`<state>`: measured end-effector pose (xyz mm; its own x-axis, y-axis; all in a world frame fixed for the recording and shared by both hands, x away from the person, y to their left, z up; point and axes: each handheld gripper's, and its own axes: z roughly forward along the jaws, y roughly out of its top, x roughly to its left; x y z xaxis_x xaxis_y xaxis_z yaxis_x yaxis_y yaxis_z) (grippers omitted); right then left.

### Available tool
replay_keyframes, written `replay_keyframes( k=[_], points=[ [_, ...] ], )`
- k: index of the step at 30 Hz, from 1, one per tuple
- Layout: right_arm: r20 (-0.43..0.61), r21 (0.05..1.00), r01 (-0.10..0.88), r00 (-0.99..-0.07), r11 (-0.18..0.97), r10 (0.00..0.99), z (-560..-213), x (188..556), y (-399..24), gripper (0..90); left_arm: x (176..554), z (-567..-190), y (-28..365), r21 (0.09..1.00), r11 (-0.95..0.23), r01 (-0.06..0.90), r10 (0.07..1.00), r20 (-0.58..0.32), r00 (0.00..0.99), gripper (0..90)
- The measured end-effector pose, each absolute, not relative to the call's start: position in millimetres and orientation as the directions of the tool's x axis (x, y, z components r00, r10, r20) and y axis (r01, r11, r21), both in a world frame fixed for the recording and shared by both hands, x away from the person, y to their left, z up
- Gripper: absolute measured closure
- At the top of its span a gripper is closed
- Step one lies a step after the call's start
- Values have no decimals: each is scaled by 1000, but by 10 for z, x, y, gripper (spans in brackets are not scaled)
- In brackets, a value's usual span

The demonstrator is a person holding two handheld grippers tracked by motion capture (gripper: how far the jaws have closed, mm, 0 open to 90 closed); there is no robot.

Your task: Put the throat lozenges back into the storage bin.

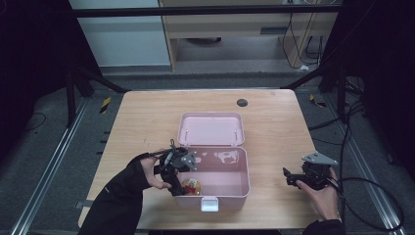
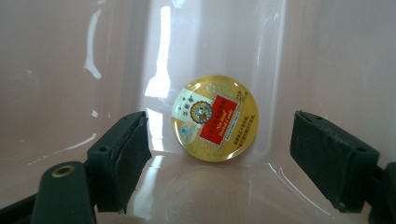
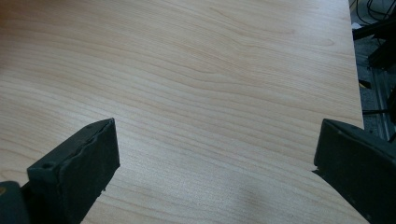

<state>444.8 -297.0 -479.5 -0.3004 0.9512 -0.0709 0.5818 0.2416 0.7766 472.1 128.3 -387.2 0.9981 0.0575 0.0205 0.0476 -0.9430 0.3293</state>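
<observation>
Your left gripper [image 1: 182, 185] is down inside the open pink box [image 1: 243, 188], at its near left corner. In the left gripper view the round gold tin [image 2: 214, 118] stands on edge against the box's corner wall, label toward the camera, and your jaws stand apart on either side of it with clear daylight between each pad and the tin; nothing is clamped. Judgement: the tin is either just set down or about to be picked up; the frames do not settle which.

If you mean to lift it, the next move calls for advancing the jaws until the tin sits squarely between the pads, then closing on its rim; expect it to tip flat if nudged, as it only leans on the wall. If you mean to leave it, draw straight up and out.

Your right gripper [image 1: 304, 177] rests idle on the wooden table [image 1: 147, 117], well apart from the box, its jaws wide apart over bare wood.

Obstructions: the box walls crowd the left jaw. The hinged lid [image 1: 211, 129] lies flat behind. A dark round mark [image 1: 242, 102] on the far tabletop is out of the way
</observation>
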Motion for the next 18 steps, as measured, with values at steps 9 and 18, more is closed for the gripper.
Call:
replay_keyframes(
  k=[9,18],
  points=[
    [-71,778,580,-298,240,952,-4794,4447,-2980,5,4680,-3660,1385,419,-906,54,80,44,996,225],
    [-66,777,585,-292,233,954,-4796,4443,-2982,5,4654,-3451,1580,481,-873,83,126,58,990,255]
  ],
)
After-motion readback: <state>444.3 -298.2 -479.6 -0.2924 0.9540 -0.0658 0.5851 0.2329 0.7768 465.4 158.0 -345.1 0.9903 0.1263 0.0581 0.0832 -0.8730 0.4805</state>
